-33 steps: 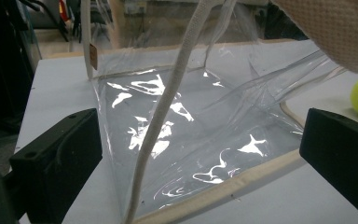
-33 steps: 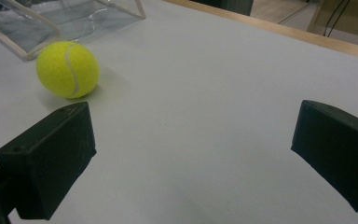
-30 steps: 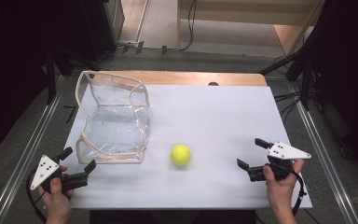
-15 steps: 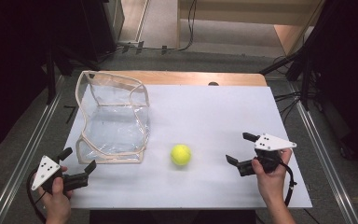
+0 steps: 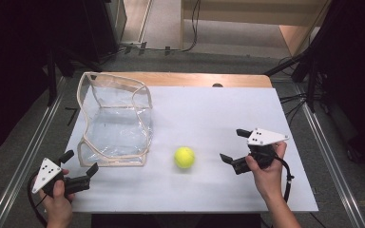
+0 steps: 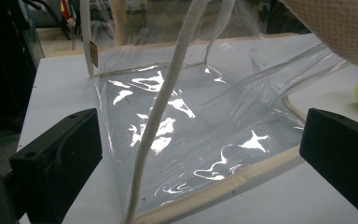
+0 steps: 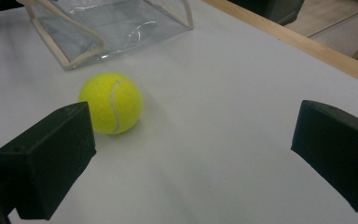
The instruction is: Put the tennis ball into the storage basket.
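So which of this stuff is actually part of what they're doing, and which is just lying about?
Likely in use:
ball
clear bag
left gripper, open
right gripper, open

Just there:
table
cables on the floor behind

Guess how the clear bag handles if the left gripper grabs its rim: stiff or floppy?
Probably floppy: the clear bag has thin, wrinkled film walls and a wavy rim. Its fabric edging likely gives the better grip; the glossy film may slip. It looks light, so it could slide on the table when nudged.

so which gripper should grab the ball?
Right. The open right gripper faces the yellow tennis ball close by; the left gripper sits at the clear plastic bag.
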Tool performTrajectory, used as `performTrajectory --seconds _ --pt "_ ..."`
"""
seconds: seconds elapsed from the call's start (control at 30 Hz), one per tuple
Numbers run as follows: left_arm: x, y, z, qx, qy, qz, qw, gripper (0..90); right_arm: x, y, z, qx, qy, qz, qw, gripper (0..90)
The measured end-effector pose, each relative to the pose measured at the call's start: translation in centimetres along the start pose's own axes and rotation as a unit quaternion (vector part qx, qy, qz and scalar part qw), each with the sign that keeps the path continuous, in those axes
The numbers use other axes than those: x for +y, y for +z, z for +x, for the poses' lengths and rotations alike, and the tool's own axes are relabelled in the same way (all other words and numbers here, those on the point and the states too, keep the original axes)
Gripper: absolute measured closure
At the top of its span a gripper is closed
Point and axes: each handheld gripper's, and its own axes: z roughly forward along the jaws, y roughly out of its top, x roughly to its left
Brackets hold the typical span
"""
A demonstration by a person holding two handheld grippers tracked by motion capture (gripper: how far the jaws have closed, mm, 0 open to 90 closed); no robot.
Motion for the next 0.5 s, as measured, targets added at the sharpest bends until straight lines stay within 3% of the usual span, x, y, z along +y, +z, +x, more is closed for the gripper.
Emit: performTrajectory --seconds 0.5 --pt "0.0 0.0 0.0 -0.001 0.002 0.001 1.0 0.0 1.7 1.9 0.7 0.025 -0.018 0.018 0.9994 0.0"
